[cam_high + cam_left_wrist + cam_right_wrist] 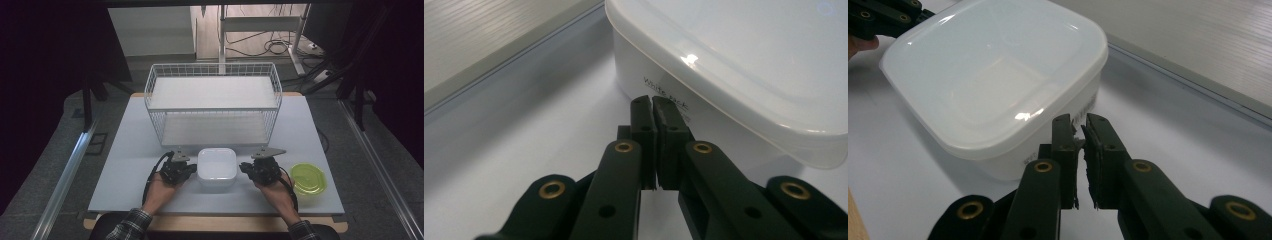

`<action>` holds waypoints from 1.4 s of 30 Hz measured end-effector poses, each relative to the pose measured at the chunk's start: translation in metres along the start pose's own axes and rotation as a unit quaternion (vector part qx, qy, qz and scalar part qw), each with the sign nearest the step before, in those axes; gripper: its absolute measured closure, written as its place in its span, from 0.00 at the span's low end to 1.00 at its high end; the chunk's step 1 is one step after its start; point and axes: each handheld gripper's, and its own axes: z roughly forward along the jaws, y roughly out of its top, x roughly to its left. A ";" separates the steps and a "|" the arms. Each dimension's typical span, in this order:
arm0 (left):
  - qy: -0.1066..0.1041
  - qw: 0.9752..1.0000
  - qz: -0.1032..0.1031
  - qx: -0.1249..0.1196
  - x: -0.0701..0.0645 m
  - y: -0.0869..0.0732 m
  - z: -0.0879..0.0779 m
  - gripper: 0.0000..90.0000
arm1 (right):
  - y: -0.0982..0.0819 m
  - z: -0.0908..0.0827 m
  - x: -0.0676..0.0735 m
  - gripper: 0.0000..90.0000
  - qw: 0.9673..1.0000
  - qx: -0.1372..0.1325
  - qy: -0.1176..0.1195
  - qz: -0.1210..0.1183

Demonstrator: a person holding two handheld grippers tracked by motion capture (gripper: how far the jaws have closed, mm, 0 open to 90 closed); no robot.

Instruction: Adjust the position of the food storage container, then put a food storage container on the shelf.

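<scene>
A white square plastic container [217,167] with its lid on stands near the table's front edge, between my two grippers. My left gripper [191,169] lies at its left side, jaws together and nothing between them. In the left gripper view the left gripper's tips [654,102] sit right at the container [749,60] wall, under the lid's rim, by a handwritten label. My right gripper [243,168] is at the container's right side. In the right gripper view the right gripper [1079,122] has its jaws almost together, just off the container [993,75] corner.
A white wire basket rack [212,100] with two levels stands behind the container at the table's middle back. A round green lid [308,179] lies to the right of my right hand. The left gripper [883,17] shows beyond the container in the right gripper view.
</scene>
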 end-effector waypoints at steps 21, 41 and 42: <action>-0.021 0.999 -0.003 -0.045 0.011 -0.014 -0.041 0.19 | -0.008 -0.020 -0.003 0.31 0.999 -0.043 0.029 0.003; -0.029 0.997 0.008 -0.065 0.009 -0.008 -0.034 0.04 | -0.004 -0.002 -0.001 0.07 0.999 -0.033 0.022 -0.012; -0.030 0.998 0.008 -0.060 0.007 -0.005 -0.034 0.04 | -0.002 0.000 0.001 0.06 0.999 -0.032 0.017 -0.015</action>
